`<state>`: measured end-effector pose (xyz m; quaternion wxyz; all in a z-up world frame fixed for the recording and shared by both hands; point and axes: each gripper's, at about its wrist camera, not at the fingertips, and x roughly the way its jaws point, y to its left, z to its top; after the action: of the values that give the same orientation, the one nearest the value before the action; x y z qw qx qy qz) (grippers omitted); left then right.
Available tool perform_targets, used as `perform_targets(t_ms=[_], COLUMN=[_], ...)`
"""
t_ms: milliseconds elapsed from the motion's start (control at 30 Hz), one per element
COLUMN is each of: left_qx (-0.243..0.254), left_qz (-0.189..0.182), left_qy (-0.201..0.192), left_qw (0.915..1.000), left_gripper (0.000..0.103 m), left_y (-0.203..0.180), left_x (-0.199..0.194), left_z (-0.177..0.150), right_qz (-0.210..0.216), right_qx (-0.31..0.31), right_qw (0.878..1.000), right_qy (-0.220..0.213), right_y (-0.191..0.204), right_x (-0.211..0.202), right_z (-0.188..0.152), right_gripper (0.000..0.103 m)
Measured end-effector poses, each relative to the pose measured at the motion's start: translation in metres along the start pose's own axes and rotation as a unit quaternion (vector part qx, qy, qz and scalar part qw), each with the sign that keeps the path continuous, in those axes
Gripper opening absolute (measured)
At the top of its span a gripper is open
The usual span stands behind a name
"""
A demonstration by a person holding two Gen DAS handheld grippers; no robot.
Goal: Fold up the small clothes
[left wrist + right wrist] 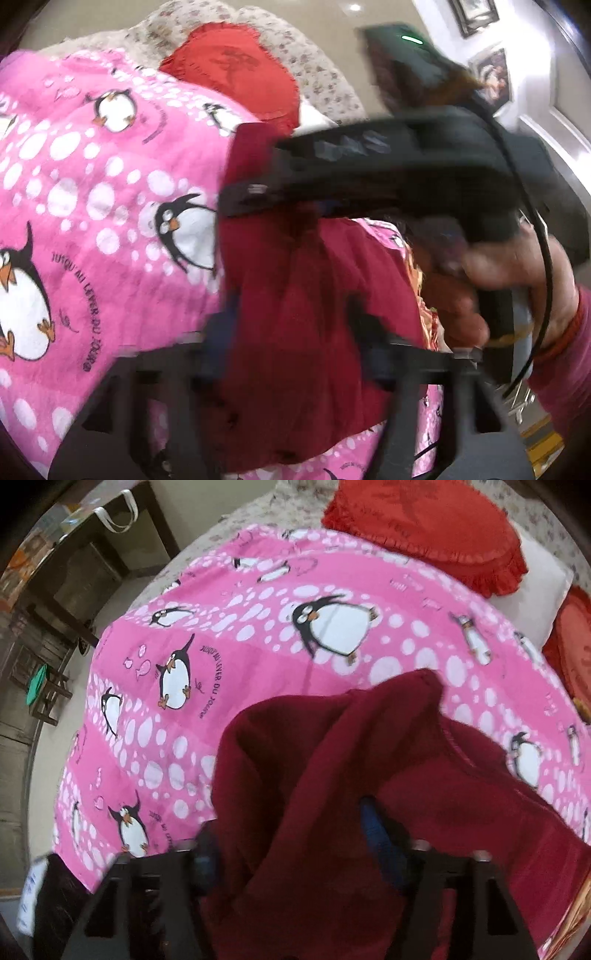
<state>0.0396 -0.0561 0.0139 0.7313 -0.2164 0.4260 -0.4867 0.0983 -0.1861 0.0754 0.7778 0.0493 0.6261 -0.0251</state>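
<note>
A dark red garment (314,325) hangs bunched above a pink penguin-print blanket (92,221). My left gripper (291,343) is shut on the garment, whose cloth fills the gap between its fingers. In the left wrist view my right gripper (258,195) reaches in from the right, held by a hand, and pinches the garment's upper edge. In the right wrist view the garment (332,775) drapes over my right gripper (299,834), which is shut on the cloth; a blue finger pad (373,830) shows beside it. The pink blanket (258,627) lies beneath.
Red frilled cushions (428,528) and a white pillow (535,583) lie at the bed's far end on a floral sheet (314,74). A dark wooden table (85,554) with a bag stands left of the bed. Framed pictures (491,77) hang on the wall.
</note>
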Motion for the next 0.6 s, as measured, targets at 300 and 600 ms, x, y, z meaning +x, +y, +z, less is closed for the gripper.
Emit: perform_targets(t_ms=[300,600], left_qx=[0.047,0.084], left_qz=[0.024,0.047], left_qy=[0.002,-0.009], left_qw=[0.9986,0.9953], left_gripper=[0.068,0.035], left_y=[-0.016,-0.108], left_x=[-0.003,-0.007], left_z=[-0.023,-0.026], right_qz=[0.059,0.080], right_qx=[0.000,0.002], right_qw=[0.995,0.989], right_qy=[-0.076,-0.127], right_y=[-0.022,-0.074], right_x=[-0.038,-0.096], right_z=[-0.029,-0.060], right_gripper=[0.024,0.022])
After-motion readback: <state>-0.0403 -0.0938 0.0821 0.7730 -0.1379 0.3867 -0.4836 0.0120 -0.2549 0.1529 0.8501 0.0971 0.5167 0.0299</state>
